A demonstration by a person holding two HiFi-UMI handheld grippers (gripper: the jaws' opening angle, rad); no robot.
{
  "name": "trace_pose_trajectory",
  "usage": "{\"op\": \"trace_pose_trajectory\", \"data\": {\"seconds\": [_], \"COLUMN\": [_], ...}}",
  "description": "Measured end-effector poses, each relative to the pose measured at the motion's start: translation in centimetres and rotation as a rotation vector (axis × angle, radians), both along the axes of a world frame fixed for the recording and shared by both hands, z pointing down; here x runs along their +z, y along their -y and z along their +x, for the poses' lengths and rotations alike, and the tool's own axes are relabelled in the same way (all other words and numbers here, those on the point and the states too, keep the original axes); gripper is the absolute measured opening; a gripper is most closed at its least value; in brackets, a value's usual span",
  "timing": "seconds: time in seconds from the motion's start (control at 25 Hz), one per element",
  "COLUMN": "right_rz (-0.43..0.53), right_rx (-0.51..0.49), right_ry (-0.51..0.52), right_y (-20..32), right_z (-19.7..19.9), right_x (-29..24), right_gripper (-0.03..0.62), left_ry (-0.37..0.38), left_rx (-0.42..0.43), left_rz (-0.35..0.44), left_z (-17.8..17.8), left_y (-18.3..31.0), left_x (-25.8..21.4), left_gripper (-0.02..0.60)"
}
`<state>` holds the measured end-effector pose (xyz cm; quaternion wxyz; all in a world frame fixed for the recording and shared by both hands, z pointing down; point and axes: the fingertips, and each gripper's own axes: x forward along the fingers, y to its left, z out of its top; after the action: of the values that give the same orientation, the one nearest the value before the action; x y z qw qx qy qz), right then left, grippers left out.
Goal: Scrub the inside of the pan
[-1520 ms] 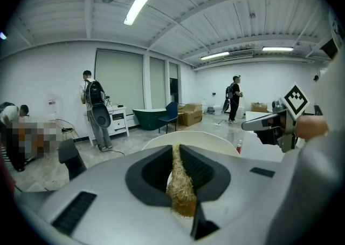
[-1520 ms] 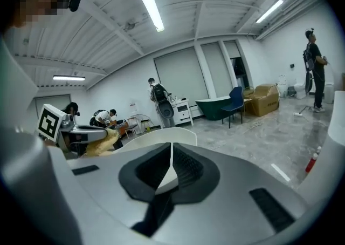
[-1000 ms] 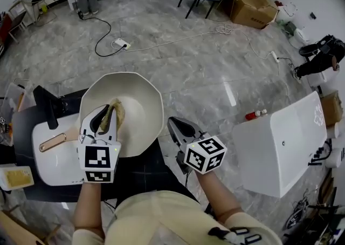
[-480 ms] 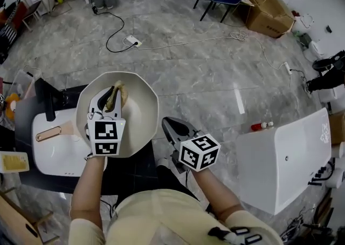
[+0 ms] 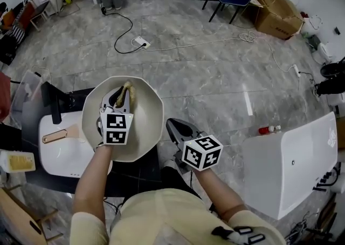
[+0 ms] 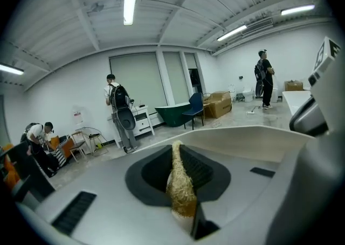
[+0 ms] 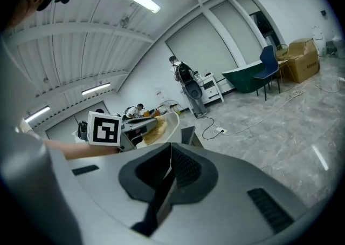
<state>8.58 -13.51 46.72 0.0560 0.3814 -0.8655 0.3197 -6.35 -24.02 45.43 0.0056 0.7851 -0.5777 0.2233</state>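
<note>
1. Over the past second the left gripper [image 5: 121, 100] has pushed its scrubber [image 5: 128, 90] from the middle of the pan [image 5: 148, 122] up to the far wall. The right gripper [image 5: 179, 129] has hardly shifted.
2. At far left stands a white basin [image 5: 64, 157], with a copper-coloured handle [image 5: 54, 137] lying across it. The cream, many-sided pan sits against the basin's right edge, its open side facing up.
3. Inside the pan, the left gripper's jaws are clenched on the straw-coloured, fibrous scrubber, which meets the inner wall just under the far rim.
4. To the right, the right gripper hangs just beside the pan's near-right rim. Its jaws are pressed together with nothing between them, and it appears not to touch the pan.
5. Scrubbing looks to be in mid-course, with the tool gripped and working the far side. No suds or grime show, so how much is already clean cannot be told. The near wall and right side probably remain.
</note>
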Motion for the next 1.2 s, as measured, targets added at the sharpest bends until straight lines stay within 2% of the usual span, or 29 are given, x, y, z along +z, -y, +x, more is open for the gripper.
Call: {"op": "trace_pose_trajectory", "data": {"seconds": [0.24, 0.36, 0.64, 1.04, 1.2], "right_rz": [-0.031, -0.042, -0.047, -0.043, -0.037], "right_rx": [0.036, 0.053, 0.073, 0.088, 0.093], "right_ry": [-0.002, -0.002, -0.005, -0.015, -0.024], "right_y": [-0.3, -0.5, -1.0, -2.4, -2.9], "right_z": [0.1, 0.3, 0.7, 0.7, 0.3], "right_x": [1.0, 1.2, 1.5, 1.2, 1.1], "right_gripper": [0.015, 0.015, 0.015, 0.015, 0.015], "left_ry": [-0.107, -0.136, -0.195, -0.216, -0.199], "left_rx": [-0.054, -0.037, 0.089, 0.242, 0.325], "left_rz": [-0.030, -0.048, -0.120, -0.218, -0.252], "left_z": [-1.0, -0.3, 3.0, 6.2, 7.5], "left_y": [1.5, 1.7, 1.0, -1.2, -2.6], "left_x": [2.1, 2.6, 3.3, 3.1, 3.1], "left_gripper": [0.049, 0.049, 0.049, 0.049, 0.049]}}
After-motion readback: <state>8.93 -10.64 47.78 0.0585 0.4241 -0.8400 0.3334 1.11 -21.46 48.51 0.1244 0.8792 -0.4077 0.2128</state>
